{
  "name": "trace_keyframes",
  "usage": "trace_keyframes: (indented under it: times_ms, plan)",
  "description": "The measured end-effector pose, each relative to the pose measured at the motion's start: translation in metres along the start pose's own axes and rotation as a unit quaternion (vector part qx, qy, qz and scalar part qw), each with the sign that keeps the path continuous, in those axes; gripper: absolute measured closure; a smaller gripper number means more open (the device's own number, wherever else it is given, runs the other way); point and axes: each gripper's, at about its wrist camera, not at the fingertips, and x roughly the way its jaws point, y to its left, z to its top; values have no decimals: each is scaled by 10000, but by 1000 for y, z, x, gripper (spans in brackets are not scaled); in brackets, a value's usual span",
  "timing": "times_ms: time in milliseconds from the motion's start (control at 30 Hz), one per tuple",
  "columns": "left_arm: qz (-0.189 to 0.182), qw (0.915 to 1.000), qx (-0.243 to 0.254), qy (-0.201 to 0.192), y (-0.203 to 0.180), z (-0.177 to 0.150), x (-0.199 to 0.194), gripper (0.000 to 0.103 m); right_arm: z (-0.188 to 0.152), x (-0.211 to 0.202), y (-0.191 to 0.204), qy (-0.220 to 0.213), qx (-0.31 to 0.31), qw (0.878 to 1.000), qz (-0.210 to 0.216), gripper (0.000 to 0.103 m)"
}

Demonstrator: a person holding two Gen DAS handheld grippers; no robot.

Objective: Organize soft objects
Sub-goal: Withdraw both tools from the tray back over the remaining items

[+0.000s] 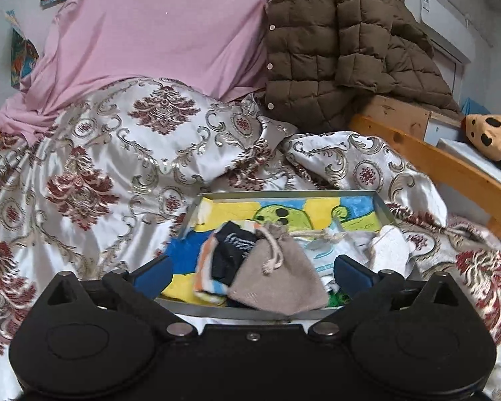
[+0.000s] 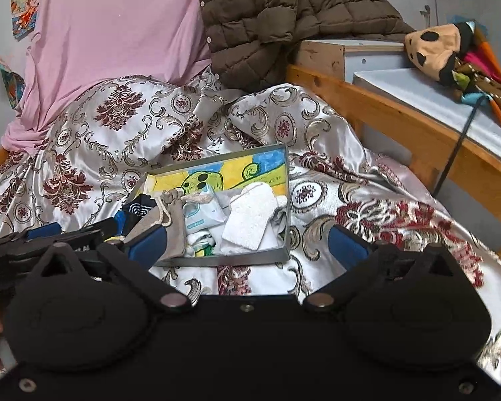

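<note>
Several soft things already lie in the shallow tray (image 1: 382, 205) on the bed: a beige drawstring pouch (image 1: 277, 280) at 6 o'clock, a dark sock (image 1: 232, 254) on a striped cloth (image 1: 205, 267) at 8 o'clock, a white mitt (image 1: 392, 250) at 3 o'clock. The left gripper (image 1: 252, 269) hangs over the pouch, fingers spread wide and holding nothing. The right gripper (image 2: 247, 242) sits over the tray's near wall, fingers likewise spread and empty. Risks, as I judge them: the tray rests on rumpled satin bedspread (image 1: 110, 167), so a downward push could tip it; the pouch overhangs the near rim and may slide out; its loose cord (image 1: 274, 257) could snag a finger.
</note>
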Motion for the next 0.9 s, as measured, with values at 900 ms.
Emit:
trace_keyframes:
  times_ms: [900]
  plan:
    - [-365,9993,83,-73,44,-54,-93,1,-80,-67,22,90,67,9999,-34,1]
